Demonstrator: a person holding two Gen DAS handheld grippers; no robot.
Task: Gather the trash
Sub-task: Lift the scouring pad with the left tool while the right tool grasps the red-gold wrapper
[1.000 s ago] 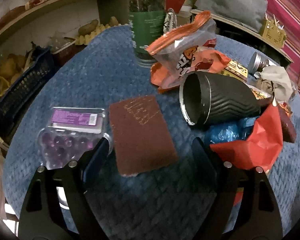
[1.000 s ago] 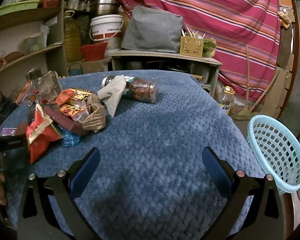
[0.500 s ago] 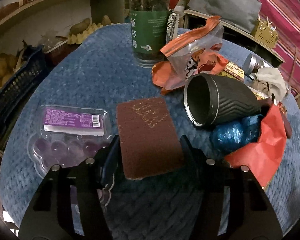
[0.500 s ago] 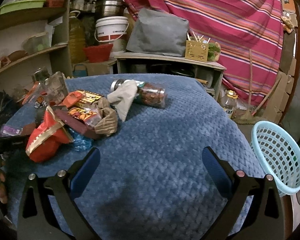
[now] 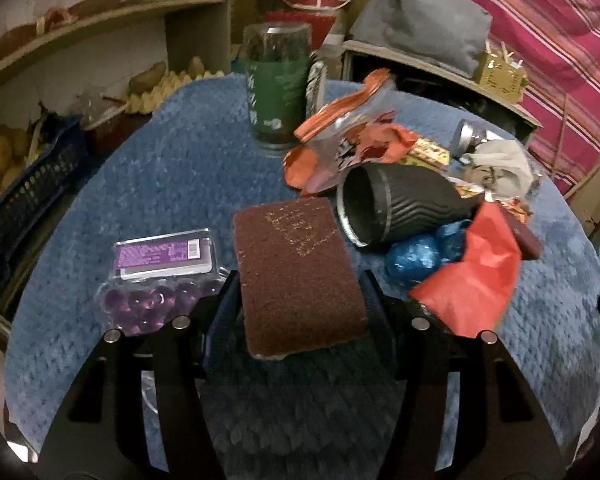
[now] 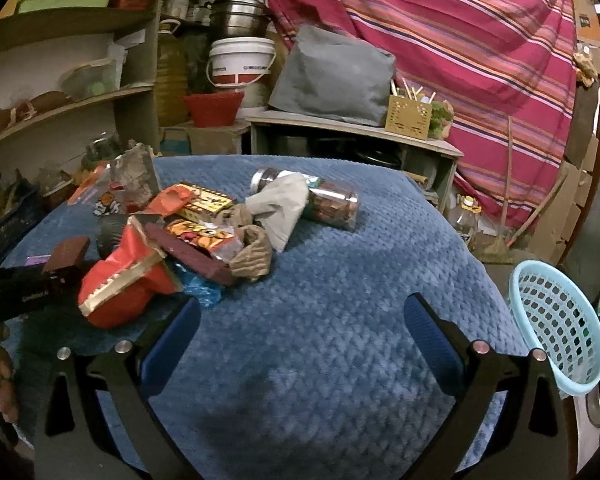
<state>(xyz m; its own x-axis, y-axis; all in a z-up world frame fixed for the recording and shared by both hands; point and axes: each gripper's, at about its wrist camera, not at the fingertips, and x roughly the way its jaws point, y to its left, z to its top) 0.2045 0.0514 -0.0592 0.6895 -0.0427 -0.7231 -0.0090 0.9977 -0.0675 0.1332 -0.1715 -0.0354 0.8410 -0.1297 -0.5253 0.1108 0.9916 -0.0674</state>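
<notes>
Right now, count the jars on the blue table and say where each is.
2. A green-label jar stands upright at the table's far edge, behind the orange wrappers. A clear jar lies on its side, partly under a crumpled tissue. Others may be hidden beneath the pile.
</notes>
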